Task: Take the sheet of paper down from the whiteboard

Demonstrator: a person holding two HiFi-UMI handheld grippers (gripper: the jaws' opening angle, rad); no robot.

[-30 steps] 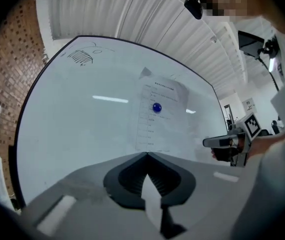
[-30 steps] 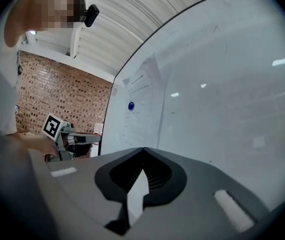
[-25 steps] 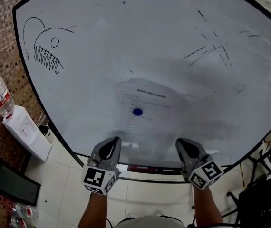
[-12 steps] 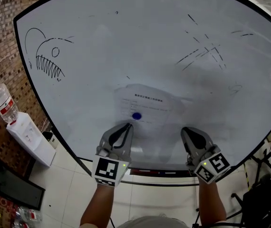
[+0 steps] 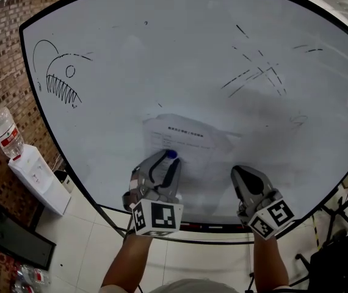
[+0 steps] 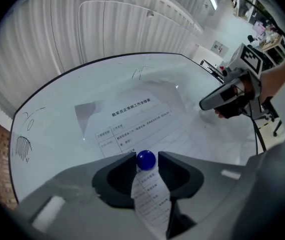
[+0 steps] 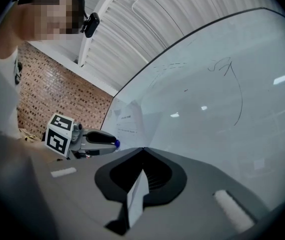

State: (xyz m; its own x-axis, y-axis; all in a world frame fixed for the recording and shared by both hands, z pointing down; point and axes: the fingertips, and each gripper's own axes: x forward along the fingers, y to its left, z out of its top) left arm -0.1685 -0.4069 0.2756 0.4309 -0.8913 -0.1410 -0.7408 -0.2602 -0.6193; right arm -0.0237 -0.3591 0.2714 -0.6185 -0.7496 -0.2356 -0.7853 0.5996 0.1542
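Whiteboard [image 5: 162,54]: one, upright, filling most of the head view. Sheet of paper [image 5: 192,140]: one, printed with a heading and ruled lines, lying flat against the lower middle of the board and not taken down. Blue magnet [image 6: 146,160]: one, a round knob on the left part of the sheet, pinning it to the board. My left gripper [image 5: 165,159] points at the board with its tips at the magnet. Its fingers [image 6: 68,186] have just been opening and stand apart, with the magnet between the two tips. The left tip is against the knob, a thin gap shows on the right side, and I see no squeeze on it. My right gripper [image 5: 241,173] is held near the board's lower edge, to the right of the sheet and clear of it. Its fingers [image 7: 197,184] are closed tip to tip with nothing caught between them. Marker cubes: two, one on each gripper. Drawings on the board: one fish sketch [image 5: 58,72] with teeth at upper left, and one cluster of loose pen strokes [image 5: 253,72] at upper right. Beside the board's left edge, against the brick wall [image 5: 3,60], stands one white water dispenser [image 5: 36,176] carrying one bottle [image 5: 2,132].
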